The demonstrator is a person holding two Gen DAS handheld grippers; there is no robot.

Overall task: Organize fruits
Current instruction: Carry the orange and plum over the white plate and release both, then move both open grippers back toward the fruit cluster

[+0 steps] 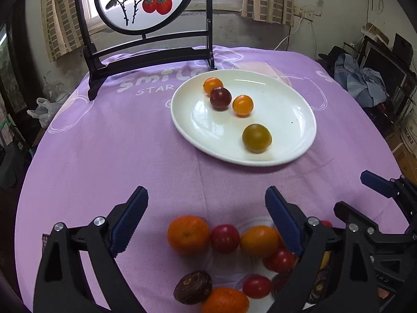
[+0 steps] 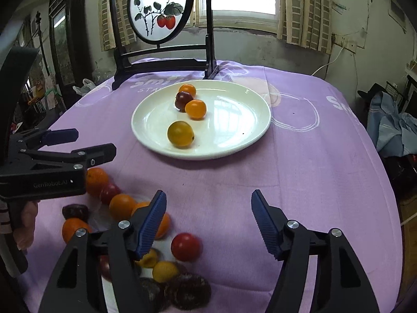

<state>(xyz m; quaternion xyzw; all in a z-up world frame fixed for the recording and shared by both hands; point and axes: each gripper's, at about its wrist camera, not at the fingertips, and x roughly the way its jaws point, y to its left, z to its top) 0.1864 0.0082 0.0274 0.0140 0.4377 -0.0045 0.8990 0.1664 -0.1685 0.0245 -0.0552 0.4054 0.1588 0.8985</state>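
**On the purple table: fruit, plate and two tongs**

On the white plate (image 2: 234, 140) lie four small round fruits: two orange ones, the farther (image 2: 187, 90) at the back and the nearer (image 2: 195, 109) in front, a dark red one (image 2: 182, 100) touching both of them, and a yellow-green one (image 2: 180, 133) set apart toward the near rim.

Loose pile (image 1: 229, 258), on the cloth near the tongs: at least three oranges, about four red tomatoes, some yellow pieces and several dark brown wrinkled fruits. Part of the pile is hidden behind the tongs, so the count is not exact.

Left tongs (image 1: 206, 219): spread wide, holding nothing, above the pile. Right tongs (image 2: 208, 221): spread wide, holding nothing, over bare cloth just right of the pile.

Table: covered with a purple cloth (image 2: 312, 169) printed with white lettering. Behind the plate stands a dark wooden stand (image 2: 161, 60) carrying a round painted panel (image 2: 157, 7) of red fruit. Room: window with checked curtains (image 2: 302, 7), stained walls, clutter at the sides.
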